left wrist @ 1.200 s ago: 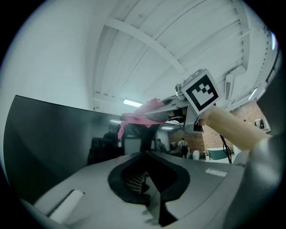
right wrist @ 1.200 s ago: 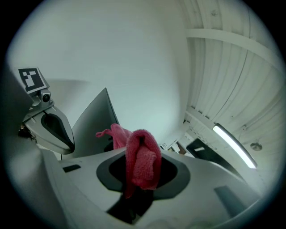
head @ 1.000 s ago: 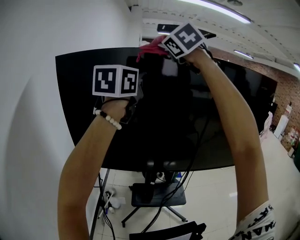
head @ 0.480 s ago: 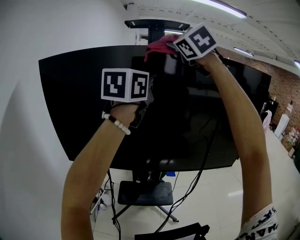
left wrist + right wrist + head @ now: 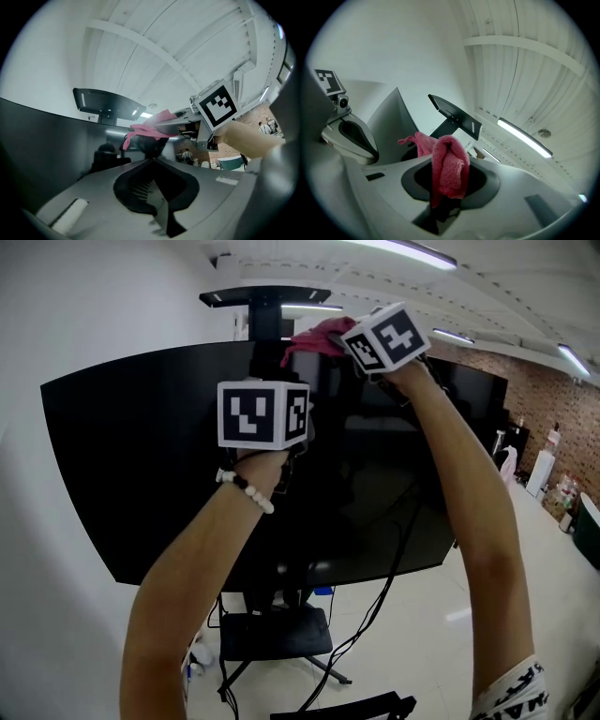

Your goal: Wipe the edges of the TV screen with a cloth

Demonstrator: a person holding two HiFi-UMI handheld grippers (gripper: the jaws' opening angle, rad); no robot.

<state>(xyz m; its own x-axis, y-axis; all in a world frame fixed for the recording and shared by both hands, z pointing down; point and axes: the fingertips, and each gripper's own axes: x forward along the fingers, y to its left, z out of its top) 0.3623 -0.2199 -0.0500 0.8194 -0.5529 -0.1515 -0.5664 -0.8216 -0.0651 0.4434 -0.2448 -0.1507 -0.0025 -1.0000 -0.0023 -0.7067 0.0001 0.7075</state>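
Two tongs raised before black TV screen (image 5: 141, 474) on floor stand (image 5: 277, 629); white wall (image 5: 56, 315), tiled floor (image 5: 412, 634). Right tongs (image 5: 450, 180) clamped on pink cloth (image 5: 314, 337) at screen's top edge; left tongs (image 5: 154, 161) closed, empty.

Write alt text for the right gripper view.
The right gripper clamps a folded pink cloth, held up near the top edge of the TV. The left gripper sits at far left; white ceiling and a strip light lie behind.
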